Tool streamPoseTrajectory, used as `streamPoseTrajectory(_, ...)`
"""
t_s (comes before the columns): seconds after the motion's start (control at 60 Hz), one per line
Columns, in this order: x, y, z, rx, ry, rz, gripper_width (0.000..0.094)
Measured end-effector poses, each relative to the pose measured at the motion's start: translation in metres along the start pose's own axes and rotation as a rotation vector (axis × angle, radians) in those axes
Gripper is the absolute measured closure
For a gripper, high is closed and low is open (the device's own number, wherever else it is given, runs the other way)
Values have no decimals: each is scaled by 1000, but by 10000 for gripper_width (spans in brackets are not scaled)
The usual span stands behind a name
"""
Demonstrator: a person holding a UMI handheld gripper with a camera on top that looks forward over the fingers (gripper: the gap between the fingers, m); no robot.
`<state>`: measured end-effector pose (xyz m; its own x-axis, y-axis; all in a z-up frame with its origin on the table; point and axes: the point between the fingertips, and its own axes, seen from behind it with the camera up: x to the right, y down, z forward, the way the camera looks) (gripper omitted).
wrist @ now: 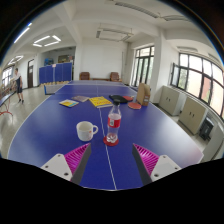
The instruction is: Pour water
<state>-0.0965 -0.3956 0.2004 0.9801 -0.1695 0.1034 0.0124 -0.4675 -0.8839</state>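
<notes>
A clear water bottle (114,124) with a red label and red cap stands upright on a blue table-tennis table (50,125), on a small red coaster. A white mug (87,130) stands just left of it, handle to the right. My gripper (112,155) is open and empty, its pink-padded fingers (77,156) spread wide above the near part of the table. The bottle stands beyond the fingers, roughly in line with the gap between them.
Farther along the table lie a yellow sheet (100,101), a smaller yellow item (68,103), a dark cup (116,100), a red disc (134,105) and a brown box (144,94). Windows and cabinets line the right wall. A person (18,86) stands far left.
</notes>
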Motion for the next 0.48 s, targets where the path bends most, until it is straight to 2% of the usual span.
streamPoseTrajectory(0.217, 3, 35, -91, -18, 6, -30, 89)
streamPoseTrajectory(0.483, 13, 38, -131, 7, 23, -17, 88)
